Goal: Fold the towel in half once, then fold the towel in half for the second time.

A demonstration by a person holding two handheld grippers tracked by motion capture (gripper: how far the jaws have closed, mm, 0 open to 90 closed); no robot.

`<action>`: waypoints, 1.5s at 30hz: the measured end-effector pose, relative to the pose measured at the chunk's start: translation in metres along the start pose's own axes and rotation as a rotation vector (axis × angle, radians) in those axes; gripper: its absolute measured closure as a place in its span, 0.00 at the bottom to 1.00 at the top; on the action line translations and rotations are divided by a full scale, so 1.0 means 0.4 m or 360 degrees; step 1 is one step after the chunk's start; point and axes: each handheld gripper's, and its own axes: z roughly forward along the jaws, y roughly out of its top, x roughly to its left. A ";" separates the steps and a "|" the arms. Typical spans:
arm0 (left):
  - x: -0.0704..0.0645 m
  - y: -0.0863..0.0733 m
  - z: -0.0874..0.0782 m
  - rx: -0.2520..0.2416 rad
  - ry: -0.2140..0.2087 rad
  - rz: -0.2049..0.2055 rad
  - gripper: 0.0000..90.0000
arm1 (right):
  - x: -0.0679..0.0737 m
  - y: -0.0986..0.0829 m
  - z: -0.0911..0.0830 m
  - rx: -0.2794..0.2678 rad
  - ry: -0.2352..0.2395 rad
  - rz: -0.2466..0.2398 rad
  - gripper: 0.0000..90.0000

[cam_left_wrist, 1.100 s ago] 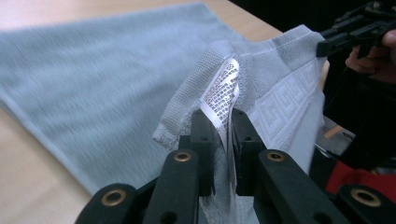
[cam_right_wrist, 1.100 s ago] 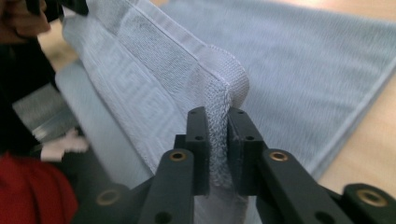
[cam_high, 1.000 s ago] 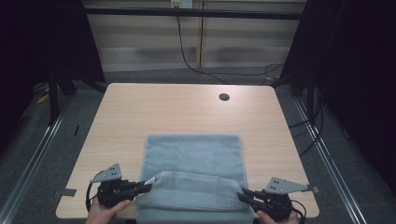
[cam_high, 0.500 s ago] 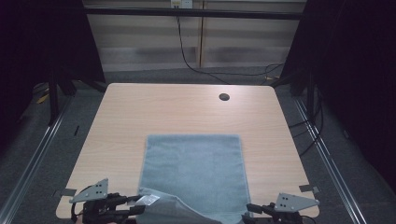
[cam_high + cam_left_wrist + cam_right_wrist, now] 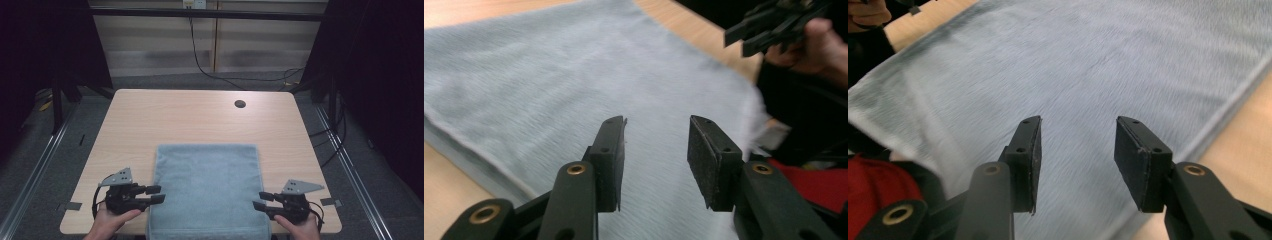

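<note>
A light blue-grey towel [image 5: 207, 187] lies flat on the wooden table [image 5: 195, 120], reaching from the middle to the front edge and hanging slightly over it. My left gripper [image 5: 156, 194] hovers at the towel's left side, open, with nothing between its jaws. My right gripper [image 5: 260, 201] hovers at the towel's right side, also open and holding nothing. In the left gripper view the towel [image 5: 574, 85] spreads under the open left gripper [image 5: 654, 155], with the other gripper [image 5: 769, 25] beyond. The right gripper view shows the towel [image 5: 1088, 65] beneath the open right gripper [image 5: 1075, 160].
A round cable hole [image 5: 240, 104] sits near the table's back right. Bare wood lies behind and on both sides of the towel. Dark floor and metal rails [image 5: 40, 160] flank the table; cables [image 5: 210, 65] run behind it.
The towel was held by its folded near edge and pulled toward the person. Now it lies spread flat, both grippers have let go, opened and moved back up beside it.
</note>
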 end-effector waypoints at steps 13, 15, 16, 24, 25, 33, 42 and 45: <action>0.156 0.069 0.137 0.0117 0.0188 -0.0081 0.64 | -0.110 0.127 0.196 0.0121 -0.0091 -0.0048 0.57; 0.162 0.062 0.144 0.0168 0.0213 -0.0056 0.64 | -0.117 0.129 0.217 0.0140 -0.0123 -0.0037 0.57; 0.164 0.057 0.145 0.0174 0.0215 -0.0059 0.64 | -0.120 0.128 0.227 0.0156 -0.0130 -0.0035 0.57; 0.146 0.011 0.134 0.0191 0.0202 -0.0016 0.65 | -0.108 0.098 0.219 0.0200 -0.0122 -0.0021 0.56; 0.138 0.006 0.130 0.0200 0.0190 0.0006 0.65 | -0.103 0.093 0.214 0.0203 -0.0115 -0.0030 0.56; 0.087 -0.020 0.113 0.0233 0.0141 0.0011 0.66 | -0.053 0.055 0.173 0.0244 -0.0084 -0.0074 0.56; 0.028 -0.053 0.089 0.0266 0.0111 0.0033 0.66 | -0.011 0.022 0.139 0.0266 -0.0045 -0.0104 0.56; 0.021 -0.051 0.083 0.0269 0.0098 0.0026 0.63 | 0.000 0.016 0.132 0.0276 -0.0023 -0.0092 0.56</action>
